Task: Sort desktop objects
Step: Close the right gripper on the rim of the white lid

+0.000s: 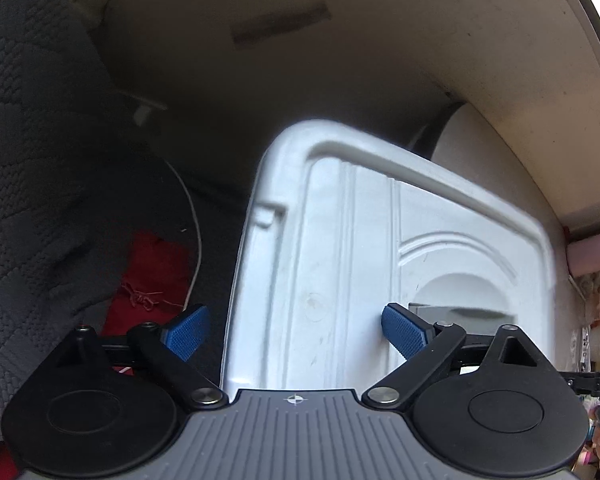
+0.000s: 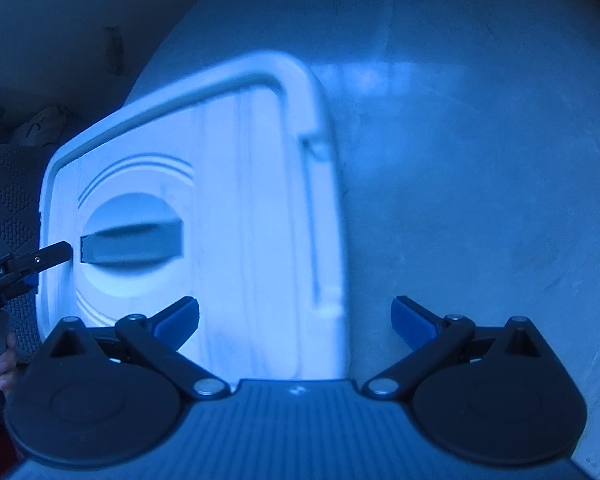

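A white plastic box lid (image 1: 340, 248) with a grey handle (image 1: 452, 314) in a round recess fills the middle of the left wrist view. My left gripper (image 1: 296, 332) is open above the lid's left edge: one blue pad hangs past the edge, the other sits beside the handle, and nothing is gripped. In the right wrist view the same lid (image 2: 228, 200) and handle (image 2: 132, 248) lie at the left. My right gripper (image 2: 296, 320) is open over the lid's right edge, holding nothing. One black finger of the left gripper (image 2: 54, 257) reaches in beside the handle.
The box stands on a pale round tabletop (image 2: 480, 160). Left of it lie dark quilted fabric (image 1: 28, 160), a red cloth (image 1: 152, 276) and a white cable (image 1: 196, 232). A pink cup (image 1: 592, 254) stands at the right. A person's hand (image 2: 4, 364) shows low left.
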The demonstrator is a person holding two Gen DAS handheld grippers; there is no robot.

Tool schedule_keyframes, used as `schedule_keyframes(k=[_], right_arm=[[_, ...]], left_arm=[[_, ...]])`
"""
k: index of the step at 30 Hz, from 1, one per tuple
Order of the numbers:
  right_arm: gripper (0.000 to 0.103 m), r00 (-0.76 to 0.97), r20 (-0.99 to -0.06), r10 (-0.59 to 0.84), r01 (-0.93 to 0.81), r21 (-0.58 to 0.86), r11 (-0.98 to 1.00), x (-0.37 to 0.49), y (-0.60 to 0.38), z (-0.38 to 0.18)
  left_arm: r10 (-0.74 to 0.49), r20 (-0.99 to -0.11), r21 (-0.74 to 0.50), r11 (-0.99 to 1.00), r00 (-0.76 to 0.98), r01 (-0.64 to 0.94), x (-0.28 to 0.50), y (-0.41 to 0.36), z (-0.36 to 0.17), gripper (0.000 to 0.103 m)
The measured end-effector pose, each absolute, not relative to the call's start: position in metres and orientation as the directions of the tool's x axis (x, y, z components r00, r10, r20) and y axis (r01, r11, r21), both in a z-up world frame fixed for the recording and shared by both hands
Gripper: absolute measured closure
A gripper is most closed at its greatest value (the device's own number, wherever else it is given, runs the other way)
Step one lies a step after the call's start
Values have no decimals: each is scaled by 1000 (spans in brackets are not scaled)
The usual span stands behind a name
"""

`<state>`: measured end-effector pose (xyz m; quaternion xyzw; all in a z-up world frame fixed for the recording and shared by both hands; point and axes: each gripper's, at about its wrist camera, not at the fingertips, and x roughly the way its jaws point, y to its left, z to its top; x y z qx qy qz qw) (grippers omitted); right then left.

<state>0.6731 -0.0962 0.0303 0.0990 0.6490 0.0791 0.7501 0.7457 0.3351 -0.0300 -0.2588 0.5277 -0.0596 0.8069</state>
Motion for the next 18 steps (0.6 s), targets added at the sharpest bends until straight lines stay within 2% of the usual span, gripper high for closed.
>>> schedule_keyframes(k=[11,18], right_arm=[[0,187,-921,341,29,353,935,691,-89,37],[0,174,-916,362,-5,367,930,698,-80,35]], left_arm=[[-391,-819,-480,868,419,-129,751,348,-32,8],[-405,-814,-494,860,417,-129,738,341,-23,8]])
